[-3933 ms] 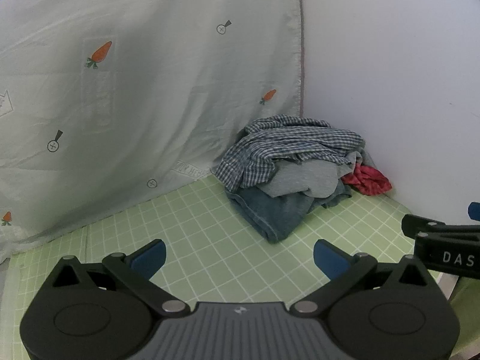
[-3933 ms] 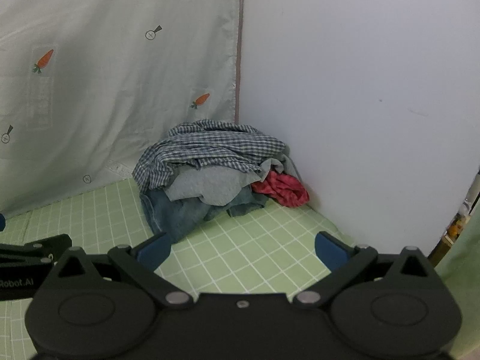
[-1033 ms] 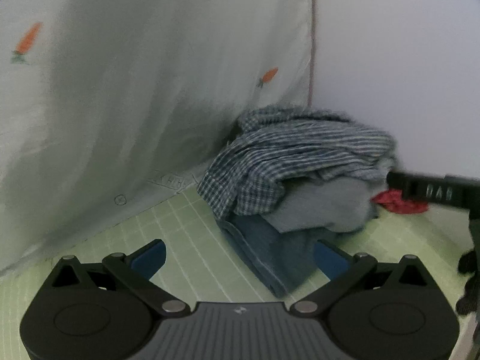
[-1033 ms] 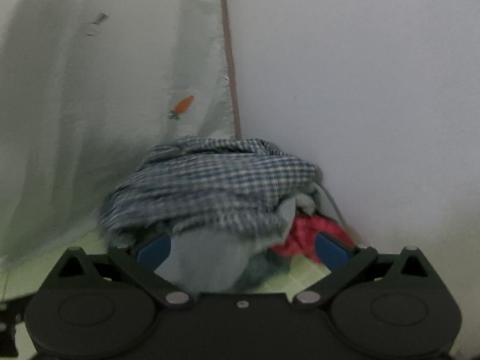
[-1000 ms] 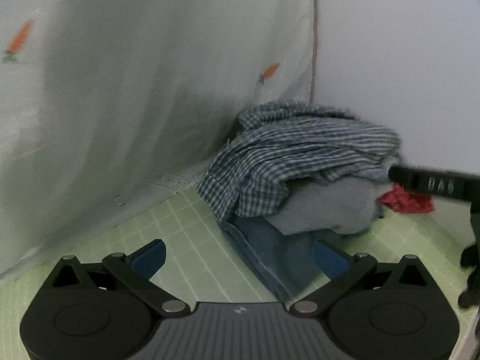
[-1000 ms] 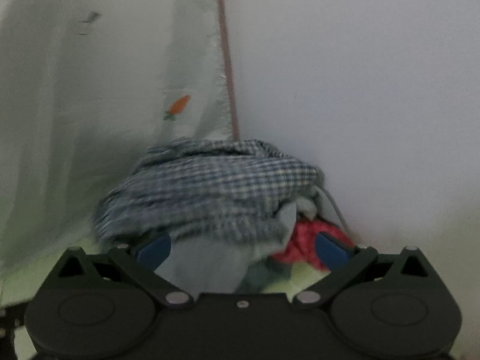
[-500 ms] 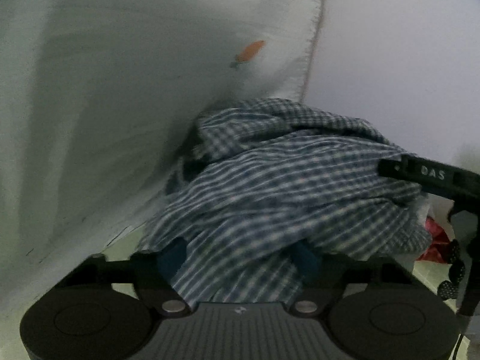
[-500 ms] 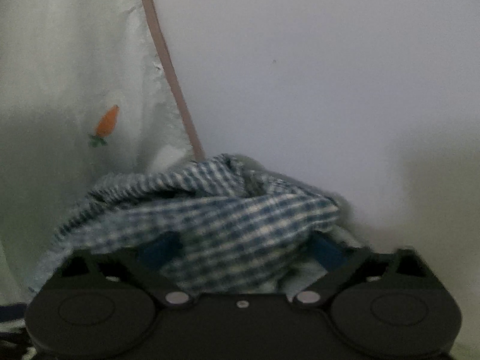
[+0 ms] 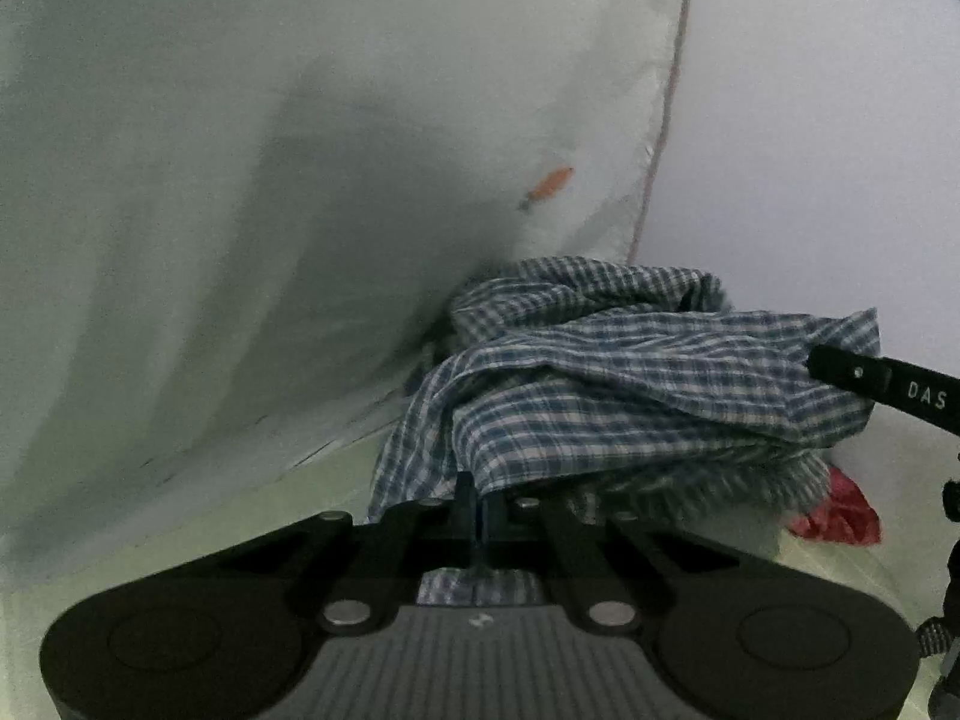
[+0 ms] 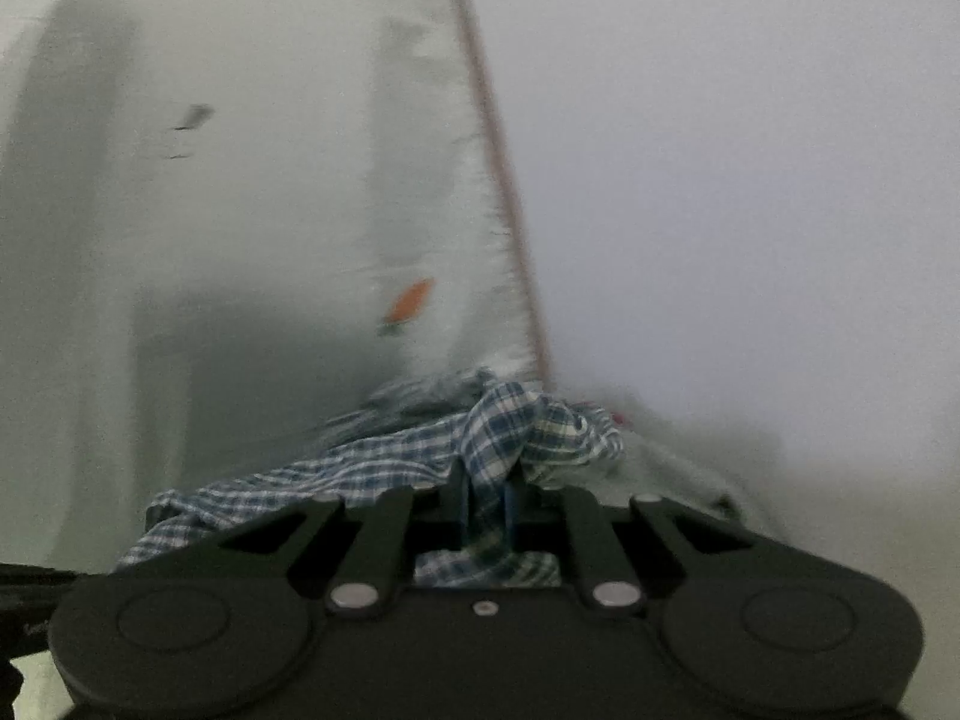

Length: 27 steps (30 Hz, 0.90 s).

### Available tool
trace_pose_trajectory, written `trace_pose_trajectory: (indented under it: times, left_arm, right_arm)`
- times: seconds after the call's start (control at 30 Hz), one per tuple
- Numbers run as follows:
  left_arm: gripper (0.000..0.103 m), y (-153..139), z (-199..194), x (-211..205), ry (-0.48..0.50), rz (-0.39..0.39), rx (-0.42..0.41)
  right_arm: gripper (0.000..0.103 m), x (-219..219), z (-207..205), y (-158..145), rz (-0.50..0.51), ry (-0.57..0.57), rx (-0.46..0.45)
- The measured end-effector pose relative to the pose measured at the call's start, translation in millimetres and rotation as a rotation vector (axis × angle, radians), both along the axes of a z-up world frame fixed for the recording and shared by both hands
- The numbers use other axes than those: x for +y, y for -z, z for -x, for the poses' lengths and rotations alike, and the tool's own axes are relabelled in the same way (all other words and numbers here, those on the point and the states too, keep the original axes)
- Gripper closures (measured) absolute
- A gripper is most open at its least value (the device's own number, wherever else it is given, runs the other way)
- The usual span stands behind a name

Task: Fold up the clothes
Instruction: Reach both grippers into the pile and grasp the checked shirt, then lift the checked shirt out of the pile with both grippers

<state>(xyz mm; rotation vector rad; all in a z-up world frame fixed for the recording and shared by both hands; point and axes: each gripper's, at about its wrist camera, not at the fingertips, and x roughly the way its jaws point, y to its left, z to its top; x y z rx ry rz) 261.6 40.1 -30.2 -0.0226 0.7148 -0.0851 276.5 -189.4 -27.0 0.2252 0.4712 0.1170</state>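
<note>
Pinching checked shirt (image 9: 630, 384): left gripper (image 9: 477, 510) clamped on lower hem, right gripper (image 10: 486, 498) clamped on bunched fold at other end. Shirt tops clothes heap in far corner of pale green surface (image 9: 252, 504). Red garment (image 9: 840, 510) at heap's right edge. Carrot-print sheet (image 9: 300, 180) hangs behind on left; plain white wall (image 9: 810, 150) on right.

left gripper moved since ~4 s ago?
Yes. The left gripper has gone forward off the open mat to the corner pile, near the curtain's carrot print, and shut on the checked shirt.
</note>
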Motion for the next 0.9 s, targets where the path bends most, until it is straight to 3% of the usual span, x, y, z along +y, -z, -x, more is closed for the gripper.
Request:
trace_pose_trajectory:
  times: [0.2,0.4,0.53,0.7,0.77,0.8,0.87,0.9]
  left_arm:
    - [0.103,-13.3,120.4,53.2,-0.203,-0.024,0.011]
    - [0.103,-1.9,235.8,123.8,-0.354,0.025,0.114]
    - [0.102,3.5,288.5,145.5,-0.353,0.051,0.144]
    - [0.102,1.9,314.7,147.0,-0.31,0.033,0.135]
    - [0.102,2.6,319.7,147.5,-0.3,0.019,0.125]
    - [0.102,3.0,322.1,147.7,-0.295,0.012,0.121]
    - [0.102,9.6,321.1,153.0,-0.305,0.033,0.118]
    - [0.102,12.0,320.2,155.4,-0.313,0.044,0.118]
  right_arm:
    - [0.093,45.0,75.1,-19.8,-0.018,-0.138,0.012]
    - [0.103,98.7,142.1,-16.9,-0.041,-0.246,0.076]
    - [0.103,135.2,184.4,-11.6,-0.059,-0.309,0.132]
    - [0.102,179.3,235.8,-5.4,-0.082,-0.382,0.2]
    - [0.094,175.9,237.6,-7.2,-0.078,-0.334,0.197]
    - [0.085,173.5,238.6,-8.2,-0.078,-0.311,0.196]
    - [0.055,161.8,238.1,-11.5,-0.09,-0.255,0.182]
    - [0.055,156.0,236.7,-10.3,-0.094,-0.233,0.168]
